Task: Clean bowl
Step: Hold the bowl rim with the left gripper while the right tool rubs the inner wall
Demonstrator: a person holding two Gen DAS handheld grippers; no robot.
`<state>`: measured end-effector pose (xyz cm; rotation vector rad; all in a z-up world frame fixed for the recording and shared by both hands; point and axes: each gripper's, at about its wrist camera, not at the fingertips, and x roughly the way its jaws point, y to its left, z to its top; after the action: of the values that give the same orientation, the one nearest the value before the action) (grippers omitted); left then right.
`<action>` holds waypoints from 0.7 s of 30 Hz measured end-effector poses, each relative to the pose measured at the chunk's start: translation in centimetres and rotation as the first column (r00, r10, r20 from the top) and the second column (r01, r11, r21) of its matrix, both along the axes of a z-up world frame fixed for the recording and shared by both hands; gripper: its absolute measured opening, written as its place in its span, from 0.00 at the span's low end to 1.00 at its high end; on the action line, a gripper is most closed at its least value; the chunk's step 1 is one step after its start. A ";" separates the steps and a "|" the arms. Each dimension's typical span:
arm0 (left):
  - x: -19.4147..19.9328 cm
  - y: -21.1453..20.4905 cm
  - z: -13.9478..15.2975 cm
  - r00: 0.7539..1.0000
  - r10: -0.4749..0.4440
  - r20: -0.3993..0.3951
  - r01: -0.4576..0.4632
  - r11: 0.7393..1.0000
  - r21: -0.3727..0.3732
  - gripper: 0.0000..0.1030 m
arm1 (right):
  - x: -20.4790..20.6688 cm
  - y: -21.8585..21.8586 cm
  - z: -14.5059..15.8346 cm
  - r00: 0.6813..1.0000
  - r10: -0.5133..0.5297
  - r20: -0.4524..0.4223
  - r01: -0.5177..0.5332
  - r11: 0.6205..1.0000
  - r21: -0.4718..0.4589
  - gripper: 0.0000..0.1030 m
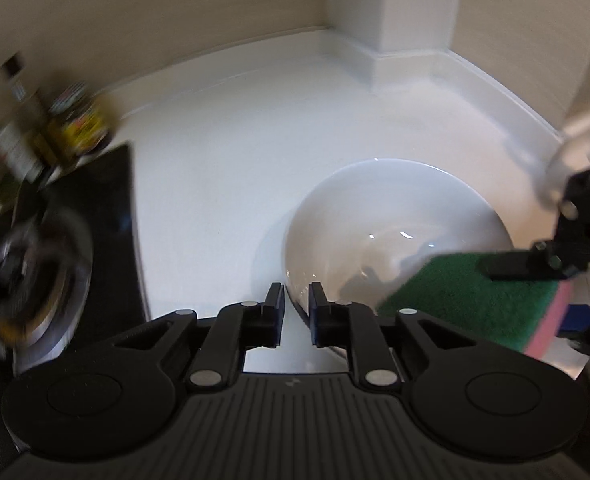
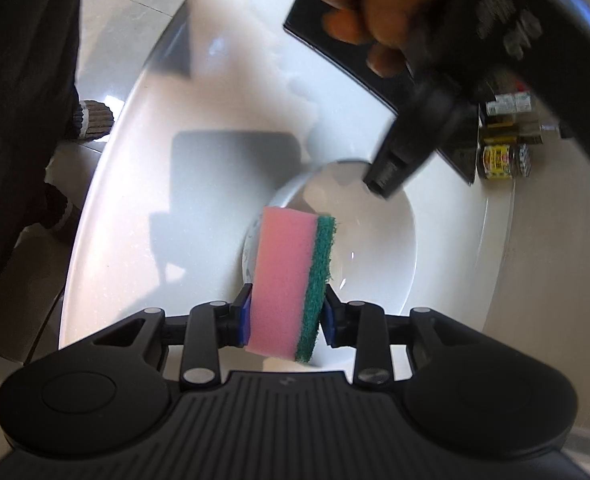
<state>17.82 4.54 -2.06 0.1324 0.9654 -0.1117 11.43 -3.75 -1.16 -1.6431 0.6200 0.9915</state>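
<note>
A white bowl (image 1: pixel 395 232) rests on the white counter (image 1: pixel 223 152). My left gripper (image 1: pixel 297 296) is shut on the bowl's near rim, which sits between its pads. My right gripper (image 2: pixel 287 314) is shut on a pink and green sponge (image 2: pixel 291 280) and holds it over the bowl (image 2: pixel 375 256). In the left wrist view the sponge (image 1: pixel 467 300) lies green side up at the bowl's right edge, with the right gripper's fingers (image 1: pixel 527 266) on it. In the right wrist view the left gripper's fingers (image 2: pixel 391 176) reach the bowl's far rim.
A black stove top (image 1: pixel 95 216) with a burner (image 1: pixel 35 276) lies at left. Jars and bottles (image 1: pixel 67 128) stand behind it. A white pillar base (image 1: pixel 395 40) and walls close the counter's back. The person's legs and the floor show at left in the right wrist view.
</note>
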 end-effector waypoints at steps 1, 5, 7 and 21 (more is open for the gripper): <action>-0.3 -0.2 -0.1 1.000 0.009 0.011 -0.009 1.000 0.009 0.17 | 0.2 0.3 0.0 1.000 -0.013 0.002 0.013 1.000 -0.002 0.28; 0.2 0.3 -0.1 1.000 0.017 0.013 -0.018 1.000 0.023 0.09 | -0.2 1.1 0.4 1.000 -0.005 -0.019 0.005 1.000 0.014 0.28; 0.8 0.7 0.0 1.000 -0.016 0.002 0.016 0.999 0.032 0.08 | -0.6 1.4 0.8 0.999 0.014 -0.040 -0.012 0.999 0.039 0.28; 0.9 1.6 0.4 0.999 -0.042 -0.006 0.042 0.999 -0.011 0.19 | -0.8 0.3 0.7 0.999 0.042 0.003 -0.042 0.998 -0.046 0.28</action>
<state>18.69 6.18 -1.63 0.1424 0.9689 -0.1557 10.59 -3.42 -0.46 -1.7041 0.6114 1.0108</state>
